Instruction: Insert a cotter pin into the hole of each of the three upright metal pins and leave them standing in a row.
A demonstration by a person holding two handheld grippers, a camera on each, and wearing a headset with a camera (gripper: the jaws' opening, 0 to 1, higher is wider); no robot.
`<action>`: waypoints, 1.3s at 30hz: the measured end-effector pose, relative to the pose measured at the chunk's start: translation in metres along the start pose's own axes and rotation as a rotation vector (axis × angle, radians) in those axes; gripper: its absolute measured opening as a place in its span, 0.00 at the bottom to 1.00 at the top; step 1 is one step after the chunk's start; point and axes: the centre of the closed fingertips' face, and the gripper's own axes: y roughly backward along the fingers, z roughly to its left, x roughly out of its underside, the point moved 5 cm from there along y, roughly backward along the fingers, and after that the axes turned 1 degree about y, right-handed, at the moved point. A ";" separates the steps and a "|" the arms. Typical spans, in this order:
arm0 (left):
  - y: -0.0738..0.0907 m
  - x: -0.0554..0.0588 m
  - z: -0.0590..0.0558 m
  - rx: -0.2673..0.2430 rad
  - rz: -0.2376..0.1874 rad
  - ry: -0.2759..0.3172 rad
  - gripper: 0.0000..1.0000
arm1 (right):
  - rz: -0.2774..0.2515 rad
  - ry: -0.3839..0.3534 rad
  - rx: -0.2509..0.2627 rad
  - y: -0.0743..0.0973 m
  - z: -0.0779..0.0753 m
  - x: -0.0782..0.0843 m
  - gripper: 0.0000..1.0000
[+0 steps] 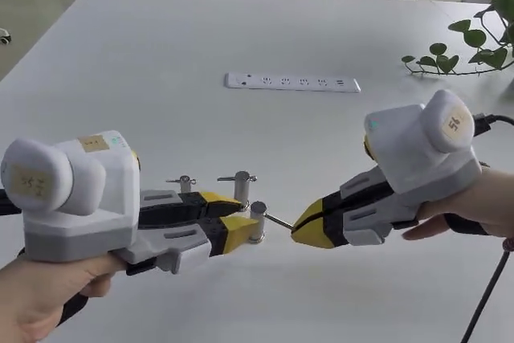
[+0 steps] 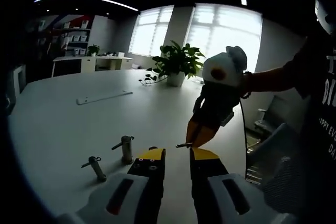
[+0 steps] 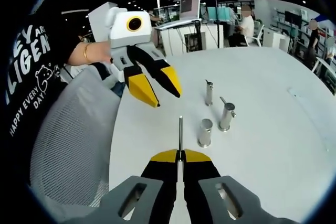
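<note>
The left gripper [image 1: 235,214] holds its jaws apart, the tips just beside the bare pin [image 1: 257,222] and not clamping it. Behind them stand the far pin [image 1: 185,185] and the middle pin [image 1: 242,187], each with a cotter pin through its top. The loose cotter pin [image 1: 279,220] points at the bare pin's upper side, pinched in the right gripper [image 1: 299,227]. The hole itself is too small to see. The step probably goes best if the left jaws steady the bare pin low down while the cotter pin stays level and slides in slowly.
</note>
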 end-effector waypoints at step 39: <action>-0.054 0.042 0.035 -0.222 0.149 -0.116 0.21 | 0.269 0.225 0.105 -0.013 -0.042 0.017 0.00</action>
